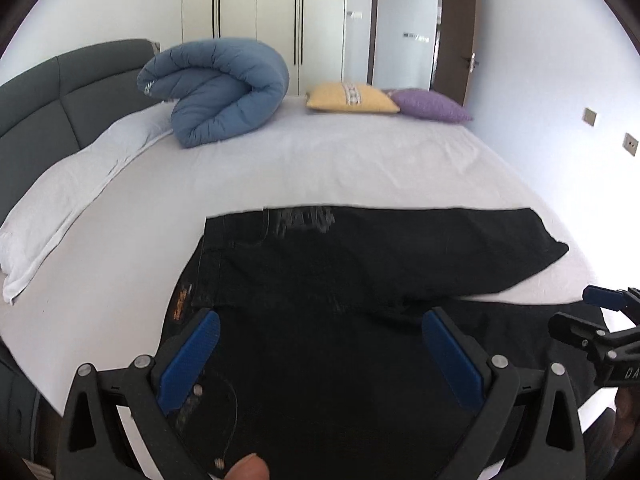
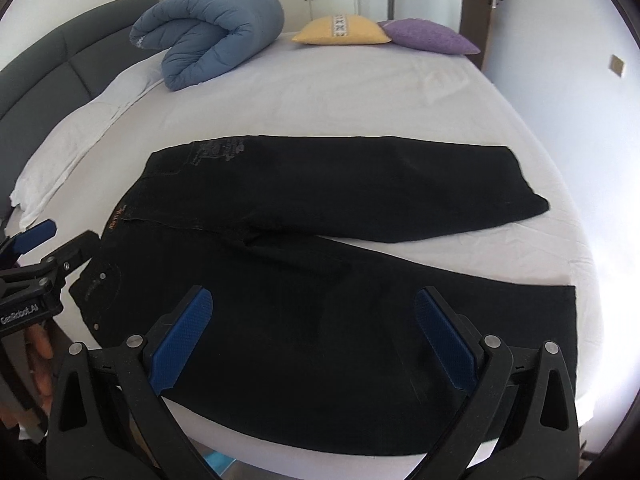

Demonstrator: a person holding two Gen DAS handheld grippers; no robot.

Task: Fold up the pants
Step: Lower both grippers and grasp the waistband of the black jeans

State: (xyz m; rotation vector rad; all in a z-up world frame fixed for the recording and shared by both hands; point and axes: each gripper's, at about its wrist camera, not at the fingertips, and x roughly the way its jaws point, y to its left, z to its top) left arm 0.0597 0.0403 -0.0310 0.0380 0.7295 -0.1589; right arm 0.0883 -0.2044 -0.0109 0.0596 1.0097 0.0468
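Bedroom, one bed [image 2: 320, 92] with a white sheet filling most of both views; grey headboard [image 1: 48, 92] at the left edge, white wardrobe doors [image 1: 256, 8] along the top, one open doorway [image 1: 404, 28] at upper right of the left wrist view

One pair of black pants [image 2: 320, 280] lies flat on the sheet across the centre and lower half of each frame, waistband toward the left, two legs running right with a wedge of sheet between them; far leg ends at mid right, near leg reaches the lower right

One rolled blue duvet [image 2: 212, 36] at upper left; two cushions at top centre, one yellow [image 2: 340, 32], one purple [image 2: 428, 36], touching; one white pillow [image 2: 80, 140] along the left

Two grippers. Left gripper [image 1: 320, 360] spread wide over the waistband area, nothing between its blue pads. Right gripper [image 2: 312, 340] equally wide apart above the near leg, holding nothing
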